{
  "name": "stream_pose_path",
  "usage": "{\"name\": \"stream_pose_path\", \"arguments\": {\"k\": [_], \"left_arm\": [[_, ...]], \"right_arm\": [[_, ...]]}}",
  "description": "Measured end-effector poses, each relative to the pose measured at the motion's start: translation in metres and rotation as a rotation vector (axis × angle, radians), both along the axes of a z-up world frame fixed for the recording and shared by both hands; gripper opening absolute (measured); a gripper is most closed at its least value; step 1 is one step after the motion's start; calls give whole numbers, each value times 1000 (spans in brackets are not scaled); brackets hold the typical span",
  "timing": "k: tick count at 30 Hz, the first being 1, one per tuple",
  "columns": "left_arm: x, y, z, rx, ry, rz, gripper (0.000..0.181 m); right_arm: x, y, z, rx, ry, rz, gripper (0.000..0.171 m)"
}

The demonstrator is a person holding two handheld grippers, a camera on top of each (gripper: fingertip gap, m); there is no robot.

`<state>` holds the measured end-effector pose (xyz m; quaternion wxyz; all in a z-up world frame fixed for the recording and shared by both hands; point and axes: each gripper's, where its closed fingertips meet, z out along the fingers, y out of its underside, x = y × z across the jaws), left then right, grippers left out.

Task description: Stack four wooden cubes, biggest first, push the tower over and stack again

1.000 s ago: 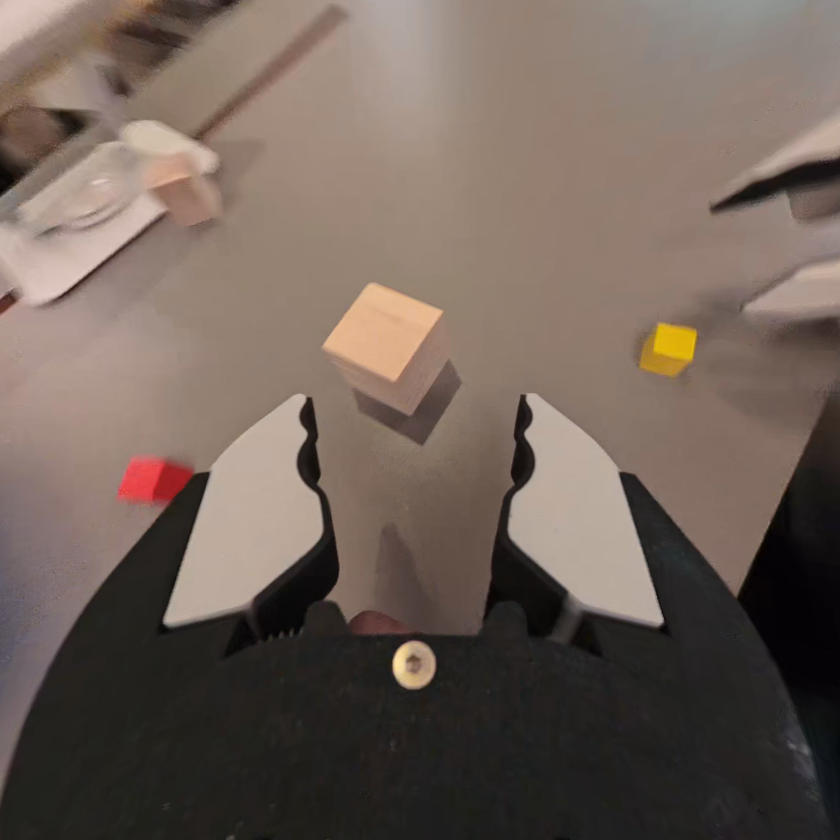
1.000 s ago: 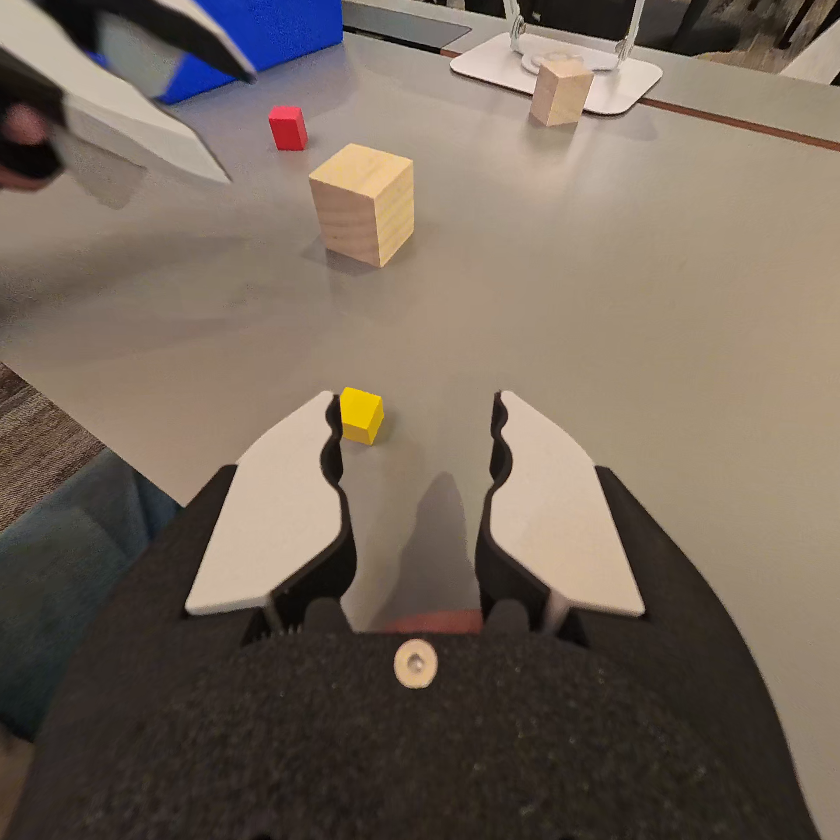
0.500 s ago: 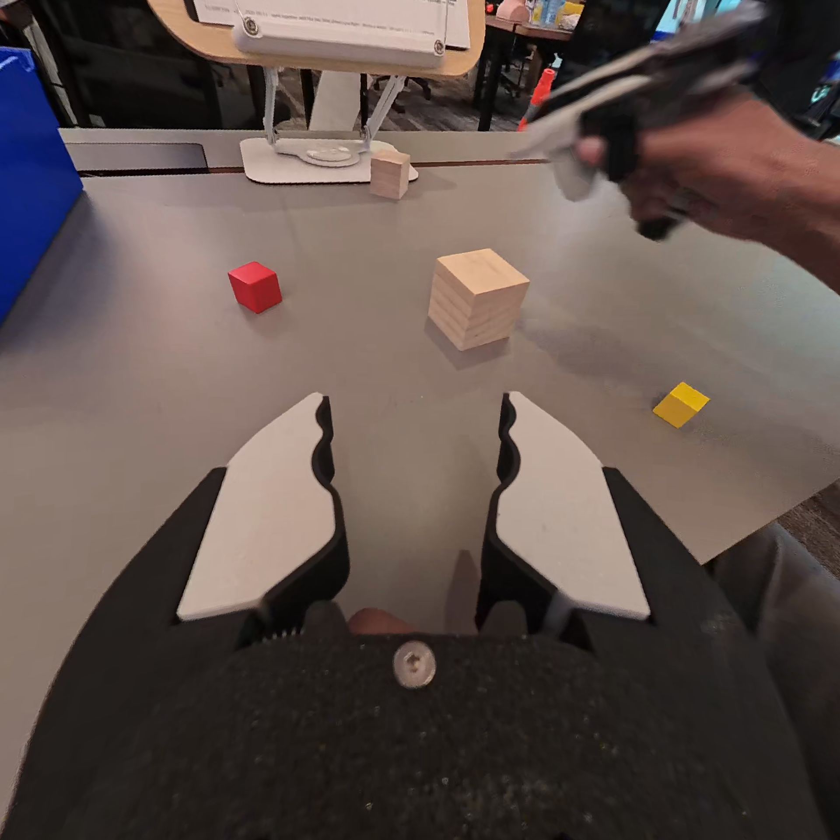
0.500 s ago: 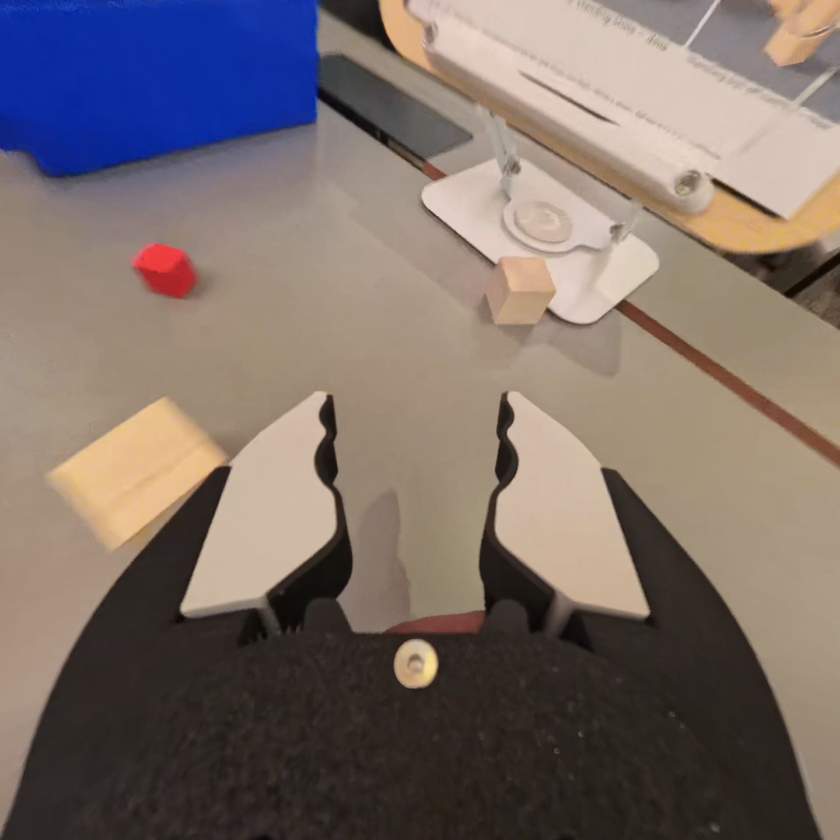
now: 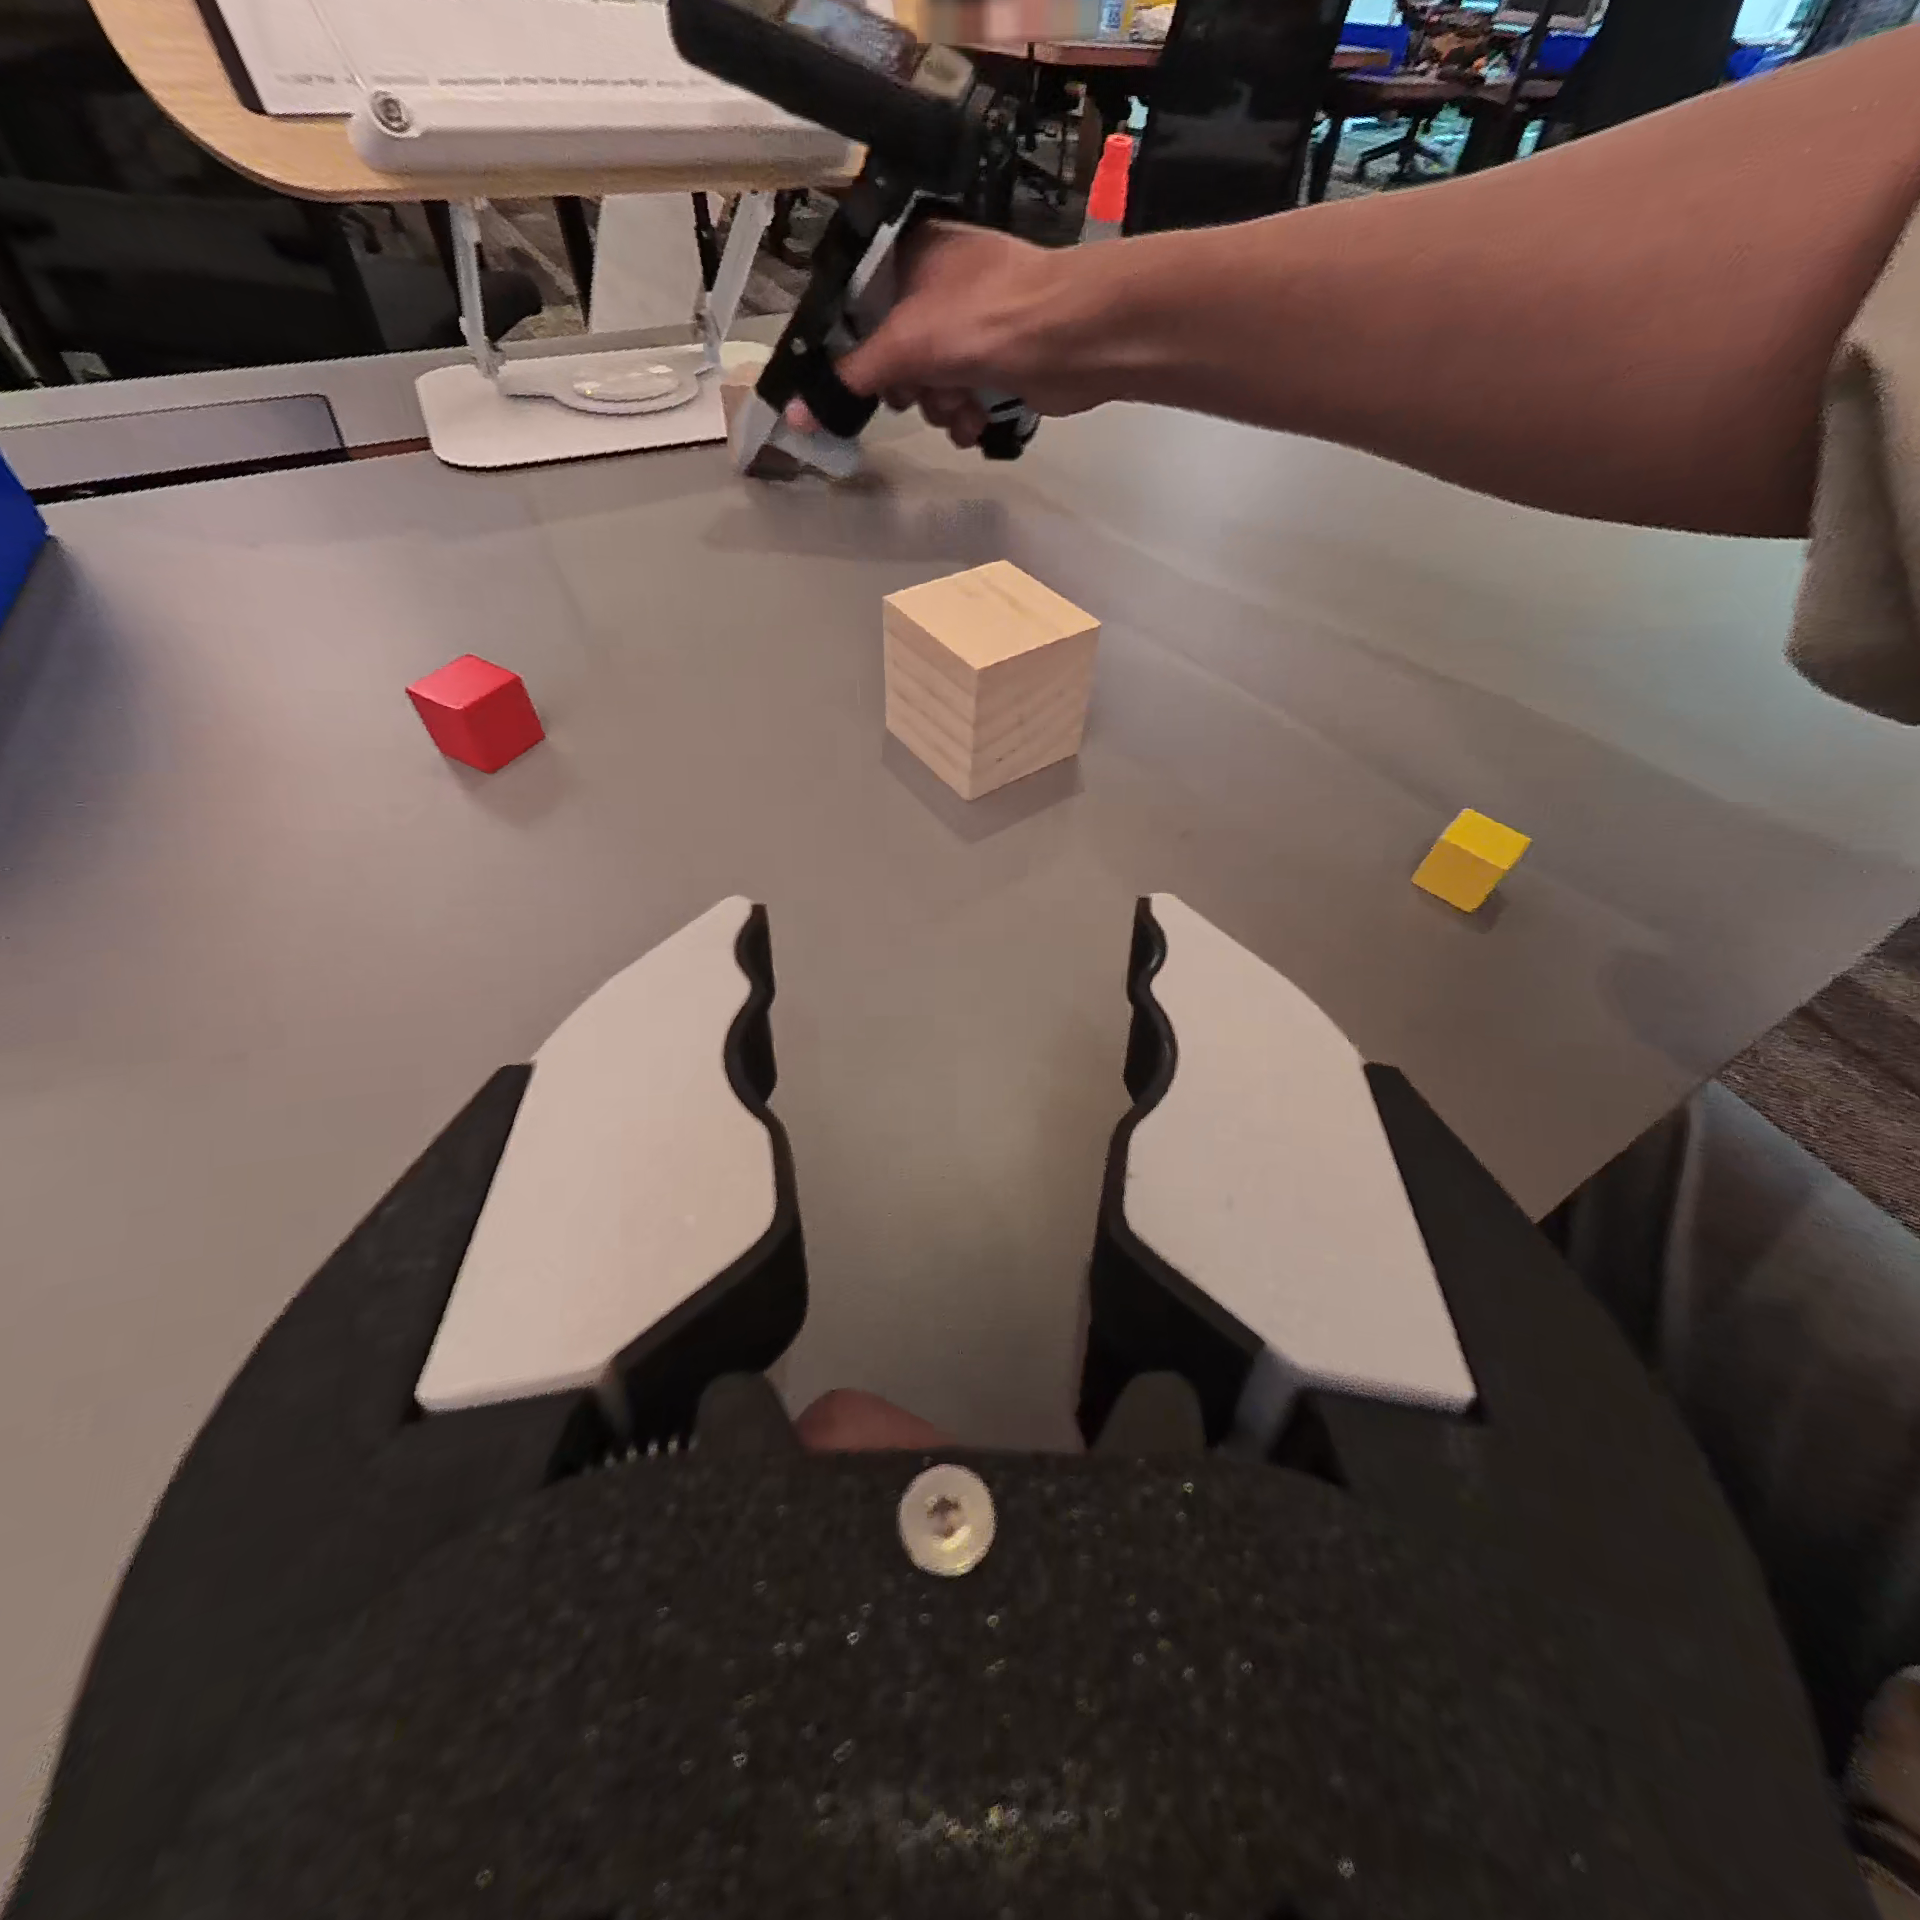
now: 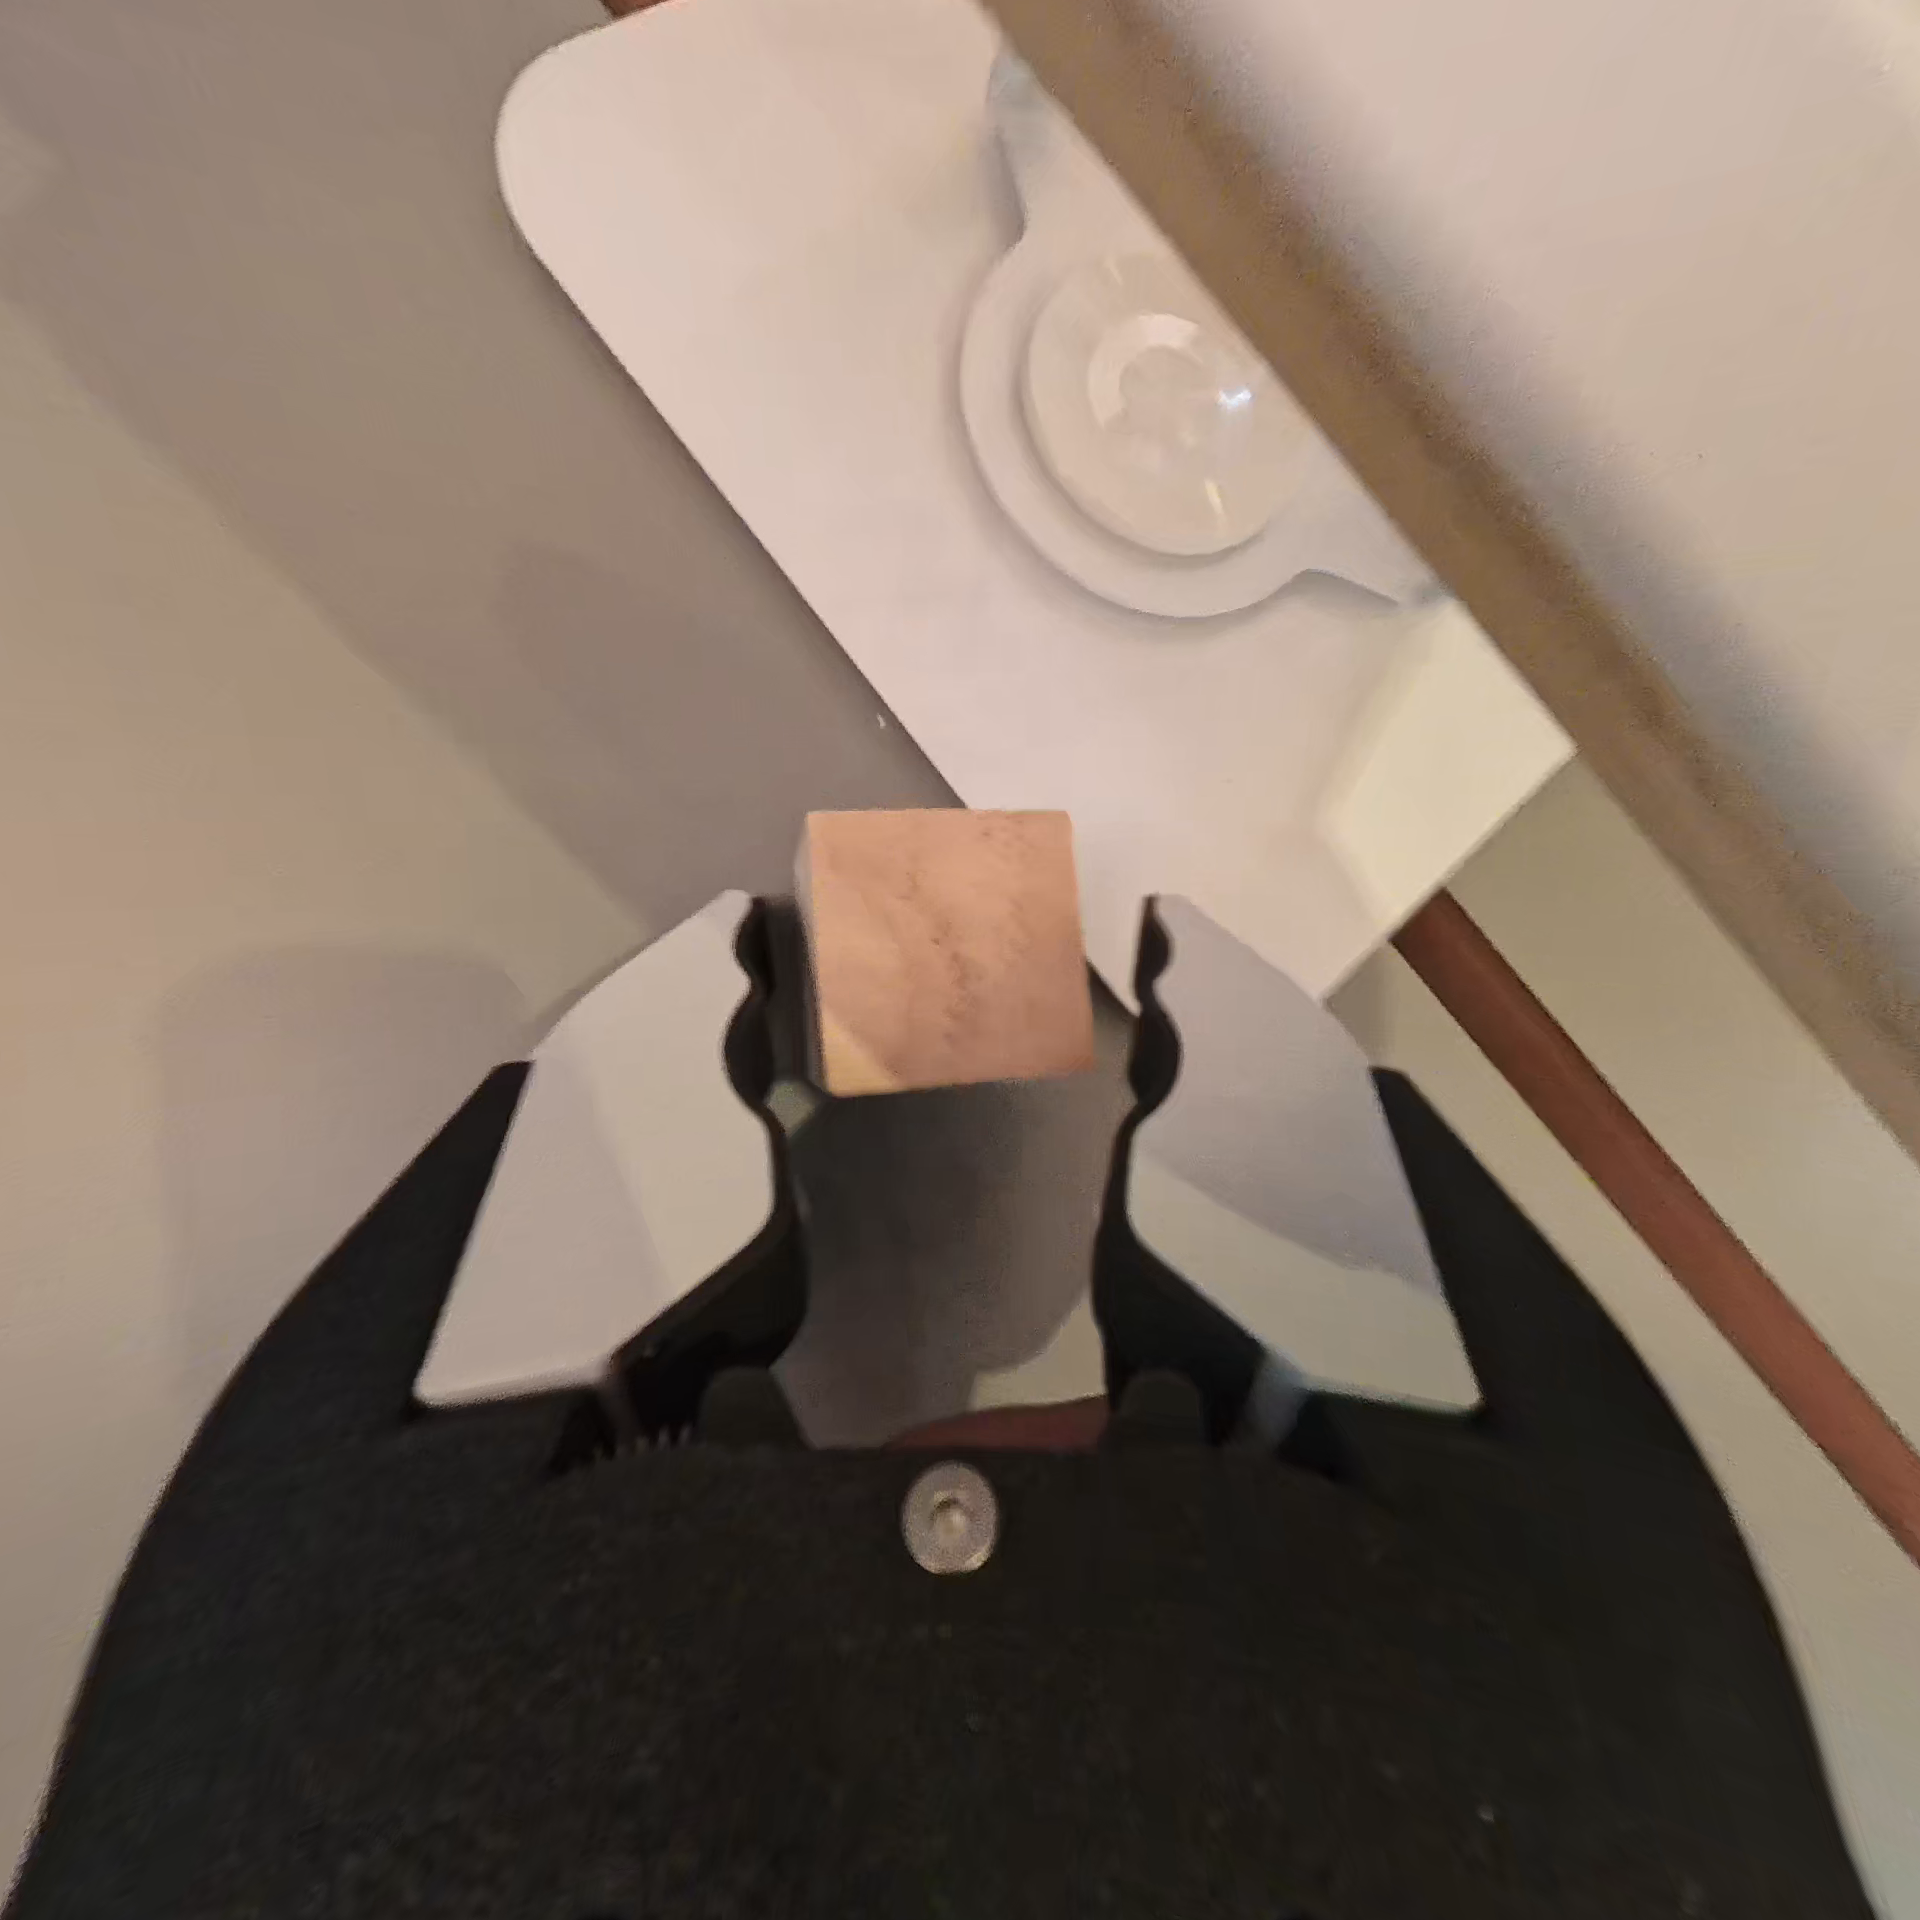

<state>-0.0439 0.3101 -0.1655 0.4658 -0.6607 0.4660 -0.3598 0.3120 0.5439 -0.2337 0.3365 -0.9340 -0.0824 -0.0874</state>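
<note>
Both tongs are seen spread apart: left gripper (image 5: 948, 914) empty, right gripper (image 6: 945, 920) around one small pale wooden cube (image 6: 948, 961). Three more are counted: large pale wooden cube (image 5: 987, 675), red cube (image 5: 476, 712), yellow cube (image 5: 1470, 860).

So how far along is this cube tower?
Nothing is stacked: the large wooden cube, red cube and yellow cube sit apart on the table. The right gripper, open, straddles the mid-size wooden cube. All stacking remains.

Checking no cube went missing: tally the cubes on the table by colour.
Plain wood: 2, the large cube and the smaller cube between the right gripper's fingers
Red: 1, the red cube
Yellow: 1, the yellow cube
Total: 4
</note>
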Motion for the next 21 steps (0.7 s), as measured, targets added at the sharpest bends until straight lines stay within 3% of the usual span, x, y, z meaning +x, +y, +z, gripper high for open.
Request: {"name": "stream_pose_path", "arguments": {"k": [1,4,7,12,14,17,21], "left_arm": [[1,-2,-1,-5,3,-11,65],[4,-4,-6,6,24,-19,65],[3,-4,-4,11,24,-18,64],[-2,5,-3,13,27,9,63],[-3,7,-4,-1,30,14,63],[-6,9,-5,-23,35,26,63],[-6,4,-2,-10,38,19,63]], "right_arm": [[-2,2,-1,5,17,0,51],[-5,1,2,2,-14,13,49],[-26,-11,28,77,-42,82,49],[-126,-76,106,192,-43,463,49],[-168,-114,120,167,-24,629,49],[-205,-159,108,49,4,738,49],[-218,-182,73,-62,-3,764,49]]}}
